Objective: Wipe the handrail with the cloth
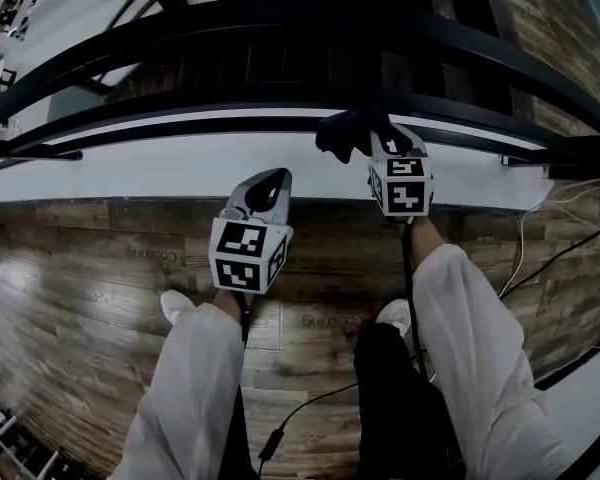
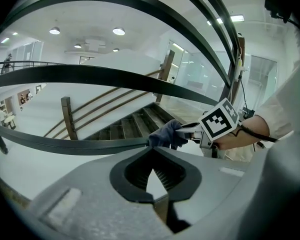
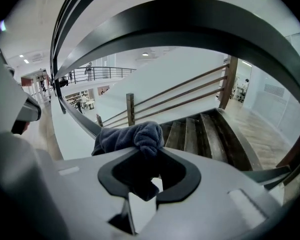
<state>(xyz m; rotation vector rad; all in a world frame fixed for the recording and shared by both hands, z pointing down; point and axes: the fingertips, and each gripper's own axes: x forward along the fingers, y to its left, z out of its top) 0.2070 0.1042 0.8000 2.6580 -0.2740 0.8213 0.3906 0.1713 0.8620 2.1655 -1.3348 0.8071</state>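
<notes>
A dark blue cloth [image 1: 342, 134] is bunched against the lower black handrail [image 1: 200, 125], in the jaws of my right gripper [image 1: 376, 140]. The right gripper view has the cloth [image 3: 132, 136] folded over the jaw tips of the right gripper [image 3: 147, 153], with the rail [image 3: 74, 115] running off to the left. My left gripper [image 1: 272, 179] hangs lower and to the left, off the rail, its jaws shut on nothing. From the left gripper [image 2: 152, 151] I see the cloth [image 2: 165, 134] on the rail [image 2: 65, 145], and the right gripper [image 2: 197, 132] behind it.
A wider upper handrail [image 1: 280, 23] arcs above the lower one. Beyond the rails a wooden staircase [image 3: 205, 134] drops away. I stand on wood flooring [image 1: 100, 258] beside a white ledge [image 1: 130, 168]; cables [image 1: 540, 238] trail at the right.
</notes>
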